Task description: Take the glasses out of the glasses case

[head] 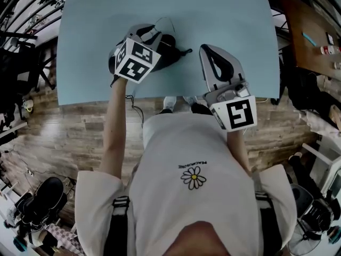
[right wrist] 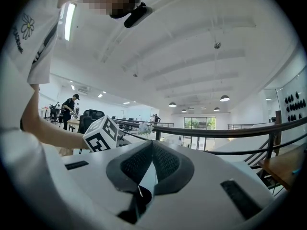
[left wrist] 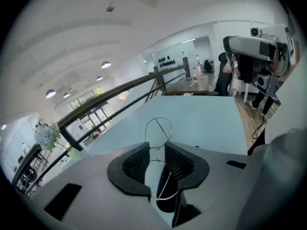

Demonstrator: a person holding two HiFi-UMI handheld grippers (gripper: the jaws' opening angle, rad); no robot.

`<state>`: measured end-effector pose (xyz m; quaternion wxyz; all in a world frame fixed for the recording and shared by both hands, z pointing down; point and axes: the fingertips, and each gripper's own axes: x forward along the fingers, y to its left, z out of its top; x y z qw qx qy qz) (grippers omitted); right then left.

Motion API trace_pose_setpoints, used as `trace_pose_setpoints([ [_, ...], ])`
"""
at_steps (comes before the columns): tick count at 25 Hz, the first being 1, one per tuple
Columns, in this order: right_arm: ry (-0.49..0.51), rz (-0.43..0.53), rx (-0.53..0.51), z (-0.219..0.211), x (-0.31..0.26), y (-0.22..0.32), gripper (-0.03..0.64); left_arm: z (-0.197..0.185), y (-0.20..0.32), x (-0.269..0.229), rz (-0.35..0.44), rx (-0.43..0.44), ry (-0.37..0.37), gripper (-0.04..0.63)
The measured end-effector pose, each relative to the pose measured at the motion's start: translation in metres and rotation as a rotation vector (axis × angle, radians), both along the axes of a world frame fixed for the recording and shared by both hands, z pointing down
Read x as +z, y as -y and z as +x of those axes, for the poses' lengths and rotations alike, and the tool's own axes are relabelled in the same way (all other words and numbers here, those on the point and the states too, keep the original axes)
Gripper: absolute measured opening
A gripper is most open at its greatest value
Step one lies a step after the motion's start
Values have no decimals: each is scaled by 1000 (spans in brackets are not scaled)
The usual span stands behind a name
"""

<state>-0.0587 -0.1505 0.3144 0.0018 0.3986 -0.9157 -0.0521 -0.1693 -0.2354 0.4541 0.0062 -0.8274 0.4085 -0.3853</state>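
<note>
The light blue table (head: 96, 47) carries little: a dark shape near its middle, somewhat toward the near edge, which I take to be the glasses case (head: 173, 52), half hidden beneath the left claw (left wrist: 157, 146). That claw stands narrow, pinched on the thin wire-framed glasses (left wrist: 159, 128), with one rim loop jutting past its tips above the table. The right claw (right wrist: 151, 145) is closed and empty, level over the near edge toward the right corner. The lifting-out step looks nearly complete; the next move calls for carrying the fragile frame clear and setting it gently beside the case. Whether the case holds anything else cannot be told.
</note>
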Motion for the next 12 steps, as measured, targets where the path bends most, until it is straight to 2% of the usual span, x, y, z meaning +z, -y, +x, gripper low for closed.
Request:
trace_pose_setpoints([
  [5, -35, 8, -5, -1, 0, 3, 8, -6, 8, -48, 125, -36, -6, 110],
  [12, -27, 49, -20, -8, -11, 12, 8, -20, 10, -123, 341, -121, -42, 110],
])
